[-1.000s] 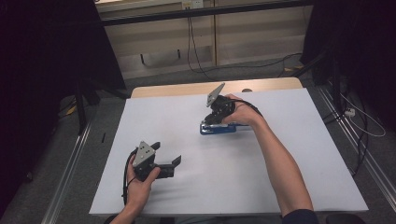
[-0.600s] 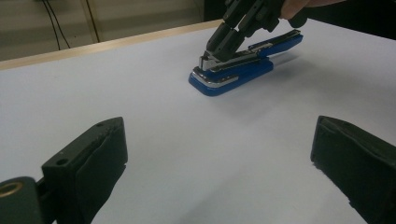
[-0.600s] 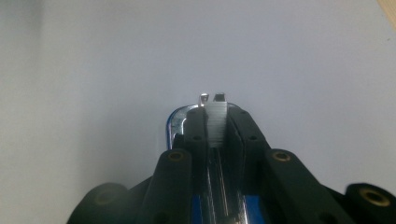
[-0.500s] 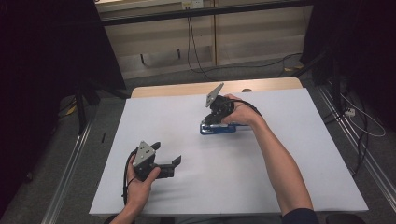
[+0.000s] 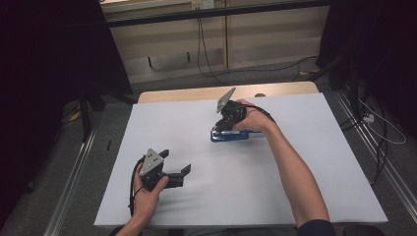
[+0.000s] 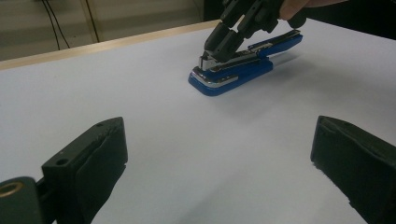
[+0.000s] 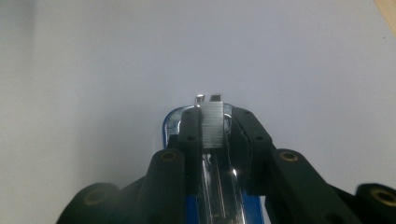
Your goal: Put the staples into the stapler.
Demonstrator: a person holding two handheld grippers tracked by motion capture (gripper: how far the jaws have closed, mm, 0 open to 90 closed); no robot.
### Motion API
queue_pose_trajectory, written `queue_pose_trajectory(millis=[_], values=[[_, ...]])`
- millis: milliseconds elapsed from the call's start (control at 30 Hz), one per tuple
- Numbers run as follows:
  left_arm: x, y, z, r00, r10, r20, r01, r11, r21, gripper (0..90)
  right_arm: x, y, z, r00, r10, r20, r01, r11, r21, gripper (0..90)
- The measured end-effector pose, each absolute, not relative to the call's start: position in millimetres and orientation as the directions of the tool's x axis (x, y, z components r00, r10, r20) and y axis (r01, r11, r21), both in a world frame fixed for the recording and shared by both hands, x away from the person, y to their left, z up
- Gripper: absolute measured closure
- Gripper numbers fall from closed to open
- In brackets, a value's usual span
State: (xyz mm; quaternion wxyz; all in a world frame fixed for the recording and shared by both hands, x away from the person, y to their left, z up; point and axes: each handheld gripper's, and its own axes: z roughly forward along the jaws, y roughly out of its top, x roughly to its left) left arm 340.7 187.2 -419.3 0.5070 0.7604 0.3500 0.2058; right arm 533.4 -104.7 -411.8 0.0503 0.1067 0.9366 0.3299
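A blue stapler [image 5: 235, 135] lies flat on the white table cover [image 5: 295, 196], right of centre toward the far side. My right gripper [image 5: 221, 129] points down at its front end. In the right gripper view the jaws of this gripper [image 7: 214, 116] flank a silver strip of staples [image 7: 212, 125] in the stapler's [image 7: 171, 122] metal channel. They have just been opening: the left pad lies against the strip, and a thin gap shows at the right pad. My left gripper [image 5: 174, 161] rests near the front left, open wide with nothing between its jaws. From there the stapler [image 6: 233, 70] and right gripper [image 6: 219, 44] lie ahead.
The table's wooden far edge [image 5: 275, 90] shows beyond the white cover. Metal rails [image 5: 74, 191] run along both sides of the table on the floor. Cables [image 5: 204, 49] hang at a cabinet behind. Dark curtains stand on both sides.
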Motion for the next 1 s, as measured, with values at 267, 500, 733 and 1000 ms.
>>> queue_pose_trajectory(millis=[267, 500, 733, 1000], values=[[340.6, 187.3, -419.3, 0.668, 0.743, -0.045, 0.323, -0.235, 0.917, 3.9, 532.7, -104.1, -412.2, -0.972, 0.233, -0.033, 0.163, 0.767, 0.621, 72.4], [340.6, 187.5, -419.2, 0.665, 0.745, -0.042, 0.323, -0.236, 0.917, 4.0, 532.4, -105.6, -411.1, -0.969, 0.244, -0.033, 0.172, 0.767, 0.618, 71.1], [340.6, 187.8, -419.2, 0.668, 0.743, -0.042, 0.322, -0.239, 0.916, 3.9, 531.2, -105.7, -410.9, -0.975, 0.219, -0.03, 0.155, 0.775, 0.612, 77.3], [340.8, 187.7, -419.4, 0.667, 0.744, -0.042, 0.324, -0.24, 0.915, 3.9, 531.4, -107.4, -409.4, -0.975, 0.219, -0.036, 0.153, 0.779, 0.608, 78.0]])
